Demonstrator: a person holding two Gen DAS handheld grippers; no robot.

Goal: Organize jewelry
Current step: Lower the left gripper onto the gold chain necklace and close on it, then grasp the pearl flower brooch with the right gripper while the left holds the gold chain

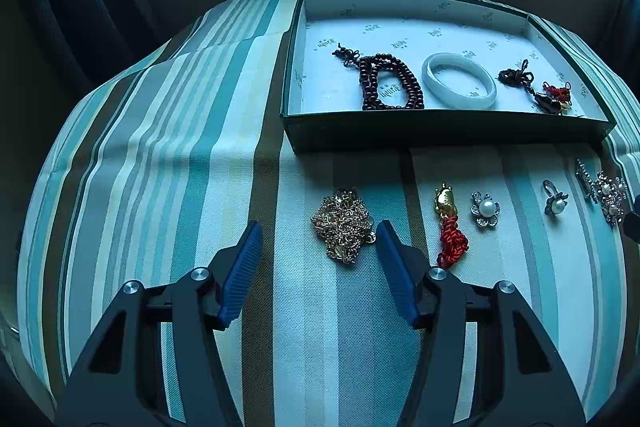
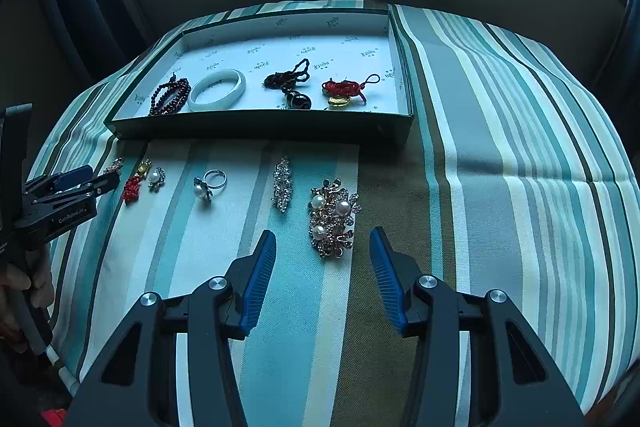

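Note:
My left gripper (image 1: 319,229) is open and empty, its fingers on either side of a tangled gold chain (image 1: 342,223) lying on the striped cloth. My right gripper (image 2: 323,237) is open and empty, straddling a pearl and crystal brooch (image 2: 332,217). A green box (image 1: 440,131) holds dark red beads (image 1: 390,81), a white bangle (image 1: 460,79), a dark knotted pendant (image 2: 290,85) and a red knot charm (image 2: 344,90). On the cloth lie a gold charm on red cord (image 1: 448,223), a pearl flower (image 1: 485,209), a pearl ring (image 2: 208,185) and a crystal clip (image 2: 282,183).
The striped cloth (image 2: 520,147) covers a round-looking table with bare room to the right of the box and to the left (image 1: 160,147). The left gripper (image 2: 74,183) shows at the left edge of the right wrist view, held by a hand. Windows and a dark wall lie behind.

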